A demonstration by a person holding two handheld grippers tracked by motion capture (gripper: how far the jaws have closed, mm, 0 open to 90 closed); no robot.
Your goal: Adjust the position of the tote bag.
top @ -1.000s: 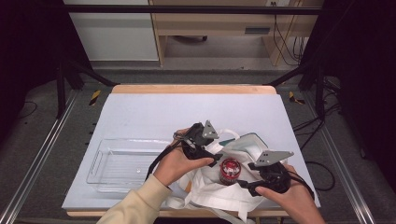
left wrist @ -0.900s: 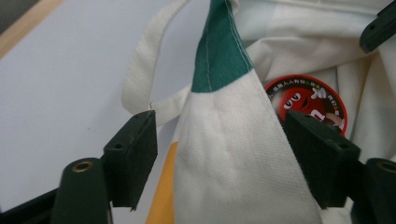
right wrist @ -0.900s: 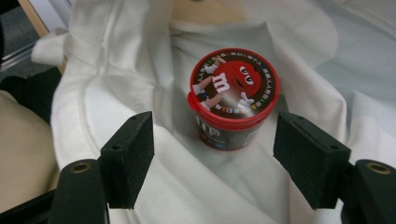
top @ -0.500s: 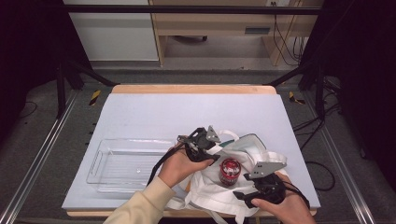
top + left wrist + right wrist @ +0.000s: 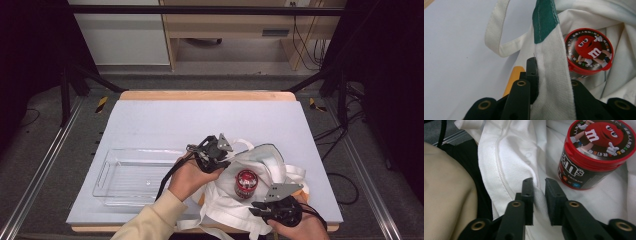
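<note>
The soft white cloth tote bag, limp and light, lay near the surface's front right corner. Both the left gripper and right gripper had just been closing, jaws clamped on its hem folds.

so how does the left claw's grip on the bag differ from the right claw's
The left claw pinches the white bag at its green-trimmed rim, by the handle strap; the right claw pinches a plain fold of the bag's near side. In the high view the left claw is beside the clear tray, the right at the table's near edge. Both have just closed on fabric, flanking the red candy tub.
</note>
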